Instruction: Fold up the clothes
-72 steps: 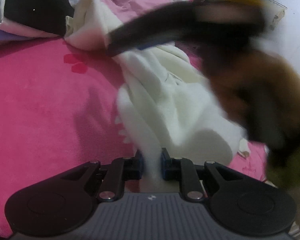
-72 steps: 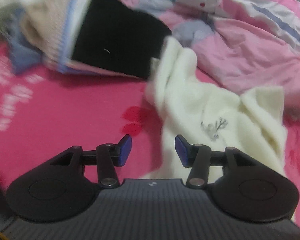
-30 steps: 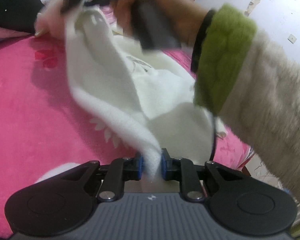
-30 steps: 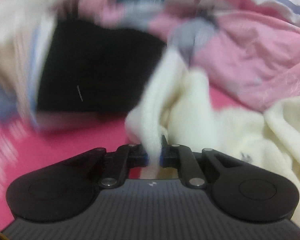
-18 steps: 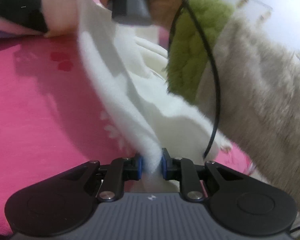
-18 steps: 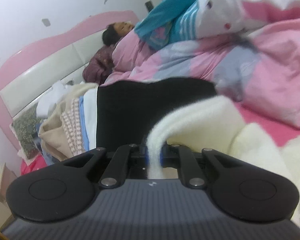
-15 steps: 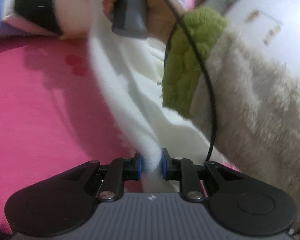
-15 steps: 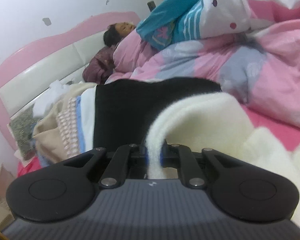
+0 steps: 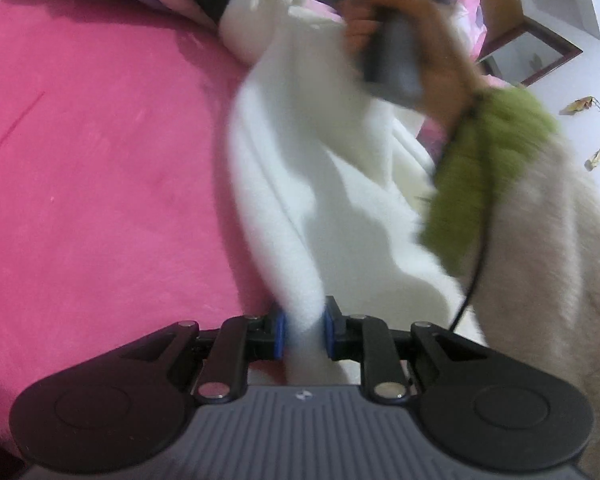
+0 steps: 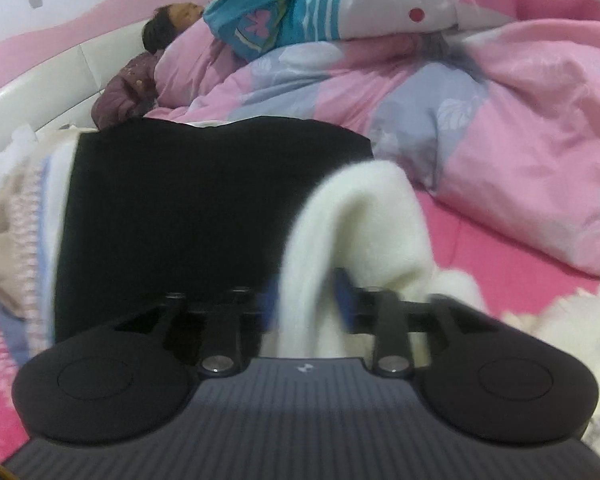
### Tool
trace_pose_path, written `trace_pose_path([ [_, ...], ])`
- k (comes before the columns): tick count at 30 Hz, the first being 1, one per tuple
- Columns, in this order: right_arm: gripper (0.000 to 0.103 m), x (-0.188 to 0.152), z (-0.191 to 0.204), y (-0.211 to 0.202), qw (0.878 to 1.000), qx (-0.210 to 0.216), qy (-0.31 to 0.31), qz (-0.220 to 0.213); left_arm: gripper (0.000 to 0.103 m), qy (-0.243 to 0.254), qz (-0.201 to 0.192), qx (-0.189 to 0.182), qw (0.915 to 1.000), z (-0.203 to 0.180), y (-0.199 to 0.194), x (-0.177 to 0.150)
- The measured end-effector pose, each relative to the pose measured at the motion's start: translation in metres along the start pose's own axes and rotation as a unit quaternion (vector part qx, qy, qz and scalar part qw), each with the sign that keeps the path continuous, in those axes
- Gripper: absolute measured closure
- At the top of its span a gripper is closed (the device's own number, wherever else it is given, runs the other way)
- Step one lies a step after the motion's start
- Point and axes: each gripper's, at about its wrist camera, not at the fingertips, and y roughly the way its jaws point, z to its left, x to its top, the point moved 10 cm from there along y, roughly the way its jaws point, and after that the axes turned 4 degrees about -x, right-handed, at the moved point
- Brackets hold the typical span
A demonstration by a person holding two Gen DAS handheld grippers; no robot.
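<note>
The left gripper [image 9: 303,334] had its jaws pinching a thick fold of the cream fleece garment [image 9: 300,184], the cloth running up from the jaws toward twelve o'clock, where the person's right hand [image 9: 420,60] held the other tool above the pink bed sheet [image 9: 92,160]. In the right wrist view the right gripper [image 10: 306,306] also had its jaws clamped on a rolled edge of the same garment, which arched up and over toward one o'clock before dropping out of sight. Held at two points like this, the garment hung stretched between the tools rather than lying flat, probably so an edge could be pulled straight and laid down for a fold (motion blur made the exact edge hard to tell). A black folded garment [image 10: 188,208] topped a stack of clothes at ten o'clock in the right view, with a pink and lilac quilt [image 10: 500,140] bunched at two o'clock. The fuzzy sleeve with a green cuff [image 9: 488,168] crossed the left view at three o'clock.
</note>
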Motion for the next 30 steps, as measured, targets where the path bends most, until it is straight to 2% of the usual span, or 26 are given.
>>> trace_pose_path([
  [2,0.033,0.002,-0.012,-0.037,1.000,-0.007,0.016,-0.006,0.080,-0.009,0.001,-0.008,0.9999,0.001,-0.002,0.000],
  [4,0.032,0.003,-0.025,-0.076,0.999,-0.011,0.034,-0.013,0.078,-0.020,0.002,-0.016,0.9997,0.002,-0.004,0.000],
  [6,0.031,-0.003,-0.047,-0.126,0.997,0.007,0.075,-0.022,0.069,-0.029,0.008,-0.025,0.9992,0.003,-0.005,-0.001],
  [9,0.028,-0.022,-0.087,-0.212,0.988,0.023,0.146,-0.052,0.062,-0.024,0.014,-0.029,0.9992,0.004,-0.005,0.000],
  [10,0.027,-0.033,-0.100,-0.240,0.984,0.025,0.167,-0.063,0.061,-0.021,0.015,-0.029,0.9993,0.003,-0.004,0.000],
  [13,0.025,-0.081,-0.138,-0.321,0.971,0.009,0.221,-0.096,0.051,-0.009,0.026,-0.035,0.9990,0.005,-0.003,0.005],
  [15,0.023,-0.118,-0.165,-0.373,0.959,-0.015,0.255,-0.121,0.044,0.008,0.034,-0.040,0.9986,0.003,-0.005,0.006],
  [18,0.023,-0.182,-0.211,-0.426,0.935,-0.055,0.324,-0.135,0.040,0.068,0.048,-0.039,0.9958,-0.021,-0.012,-0.020],
  [19,0.023,-0.205,-0.226,-0.439,0.925,-0.066,0.348,-0.134,0.040,0.087,0.053,-0.036,0.9942,-0.028,-0.010,-0.026],
  [20,0.023,-0.225,-0.237,-0.448,0.917,-0.072,0.369,-0.133,0.045,0.106,0.057,-0.033,0.9922,-0.036,-0.009,-0.033],
  [21,0.023,-0.246,-0.248,-0.452,0.907,-0.076,0.393,-0.130,0.059,0.125,0.061,-0.028,0.9899,-0.042,-0.007,-0.039],
  [23,0.023,-0.286,-0.265,-0.453,0.890,-0.079,0.435,-0.115,0.076,0.153,0.057,-0.006,0.9866,-0.044,-0.007,-0.044],
  [24,0.023,-0.303,-0.270,-0.447,0.884,-0.079,0.449,-0.103,0.081,0.162,0.054,0.002,0.9853,-0.044,-0.007,-0.046],
  [25,0.023,-0.315,-0.273,-0.441,0.882,-0.081,0.454,-0.094,0.083,0.166,0.047,0.006,0.9850,-0.044,-0.010,-0.047],
  [28,0.023,-0.341,-0.272,-0.419,0.890,-0.092,0.440,-0.071,0.086,0.176,0.026,0.018,0.9838,-0.044,-0.018,-0.048],
  [30,0.023,-0.343,-0.266,-0.404,0.900,-0.099,0.419,-0.071,0.087,0.169,0.019,0.014,0.9853,-0.047,-0.020,-0.043],
])
